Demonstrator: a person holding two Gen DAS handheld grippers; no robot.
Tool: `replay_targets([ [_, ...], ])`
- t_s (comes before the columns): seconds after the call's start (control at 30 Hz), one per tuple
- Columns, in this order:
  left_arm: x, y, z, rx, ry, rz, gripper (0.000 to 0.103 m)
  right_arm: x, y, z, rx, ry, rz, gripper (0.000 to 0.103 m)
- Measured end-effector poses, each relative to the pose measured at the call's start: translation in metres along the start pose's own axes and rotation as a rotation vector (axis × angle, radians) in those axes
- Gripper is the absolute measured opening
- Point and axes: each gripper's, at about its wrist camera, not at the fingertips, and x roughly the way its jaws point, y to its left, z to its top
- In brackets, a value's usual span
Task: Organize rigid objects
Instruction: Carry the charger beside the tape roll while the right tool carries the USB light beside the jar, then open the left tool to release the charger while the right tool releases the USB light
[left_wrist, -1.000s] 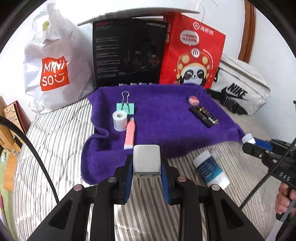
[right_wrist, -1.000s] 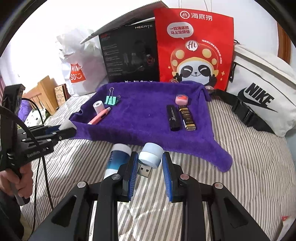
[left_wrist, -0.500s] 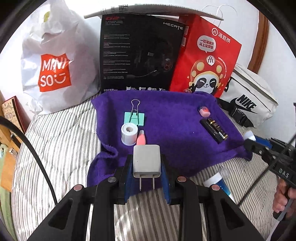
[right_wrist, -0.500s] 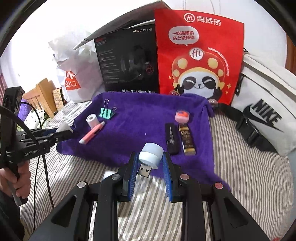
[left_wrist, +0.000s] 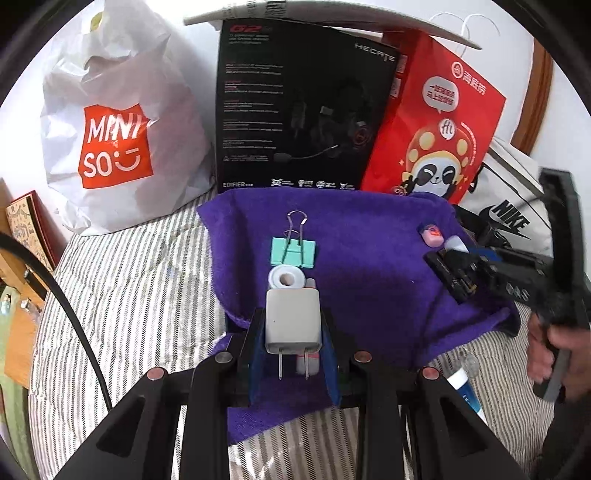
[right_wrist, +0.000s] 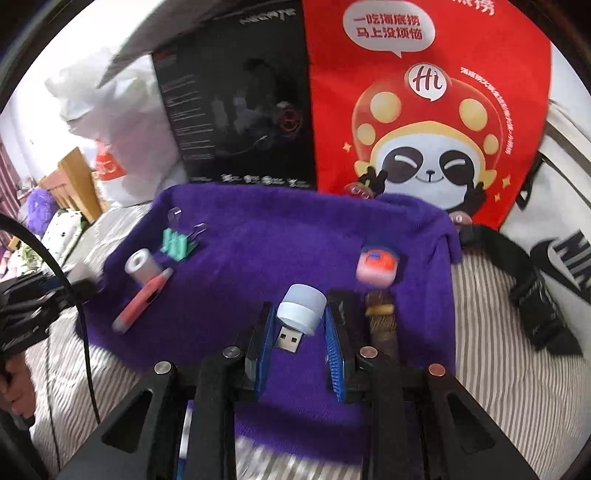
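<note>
Both grippers have come forward over the purple towel since a second ago; we now sit above it rather than the striped bedding. Our left gripper is nearly closed, clamping a white wall charger, prongs pointing back at us. Our right gripper likewise pinches a pale blue USB night light, plug down. Directly ahead of the charger: white tape roll, pink pen partly hidden behind it, teal binder clip. Beside the night light lie a pink eraser and two dark sticks, possibly batteries — blurred. Black box, red panda bag, white Miniso bag wall off the back.
</note>
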Motion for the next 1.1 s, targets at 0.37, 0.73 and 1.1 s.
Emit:
replay_targets([
  [0.37,0.009,0.009,0.003,0.000,0.009,-0.009,0.026,0.067,-0.013,0.038,0.007,0.135,-0.082,0.027],
  [0.73,0.017,0.012,0.002,0.002,0.036,-0.011,0.026,0.078,-0.015,0.043,0.018,0.184,-0.037,0.051],
  [1.1,0.022,0.000,0.004,0.013,0.053,-0.048,0.026,0.020,-0.004,0.018,-0.025,0.082,-0.074,0.051],
])
